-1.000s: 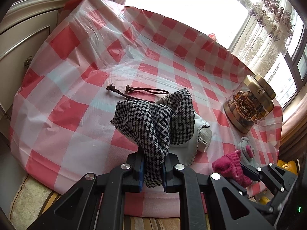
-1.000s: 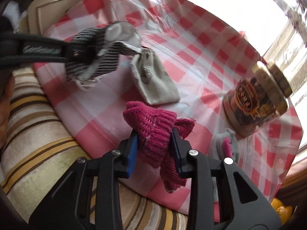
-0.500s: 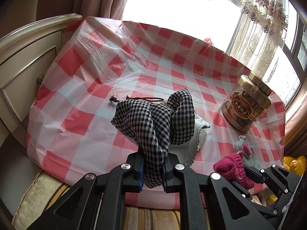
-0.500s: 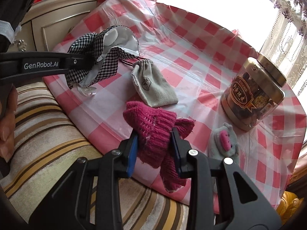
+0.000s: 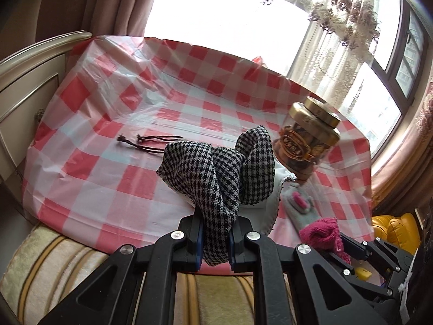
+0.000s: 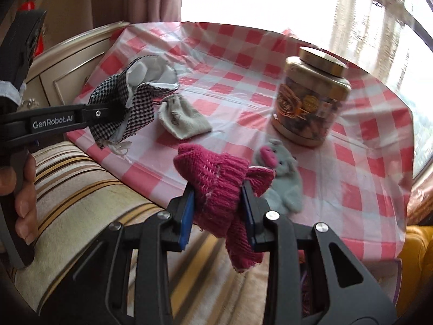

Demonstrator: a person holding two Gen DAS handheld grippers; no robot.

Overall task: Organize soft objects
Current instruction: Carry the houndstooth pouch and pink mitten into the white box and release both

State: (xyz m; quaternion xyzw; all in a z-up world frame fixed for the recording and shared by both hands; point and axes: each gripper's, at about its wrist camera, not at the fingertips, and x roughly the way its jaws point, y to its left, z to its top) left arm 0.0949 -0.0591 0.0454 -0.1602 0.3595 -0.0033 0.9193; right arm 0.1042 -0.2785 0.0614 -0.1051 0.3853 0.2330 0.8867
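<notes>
Both pieces are lifted off the counter (image 6: 365, 124): left gripper (image 5: 215, 239) clamps the checked cloth (image 5: 216, 168), right gripper (image 6: 217, 211) pinches the pink knit (image 6: 216, 187) (each next needs a drop spot).

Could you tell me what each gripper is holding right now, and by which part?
The left gripper pinches the houndstooth cloth by a bunched lower end; the right gripper clamps the pink knitted piece around its middle, both lifted off the table.
</notes>
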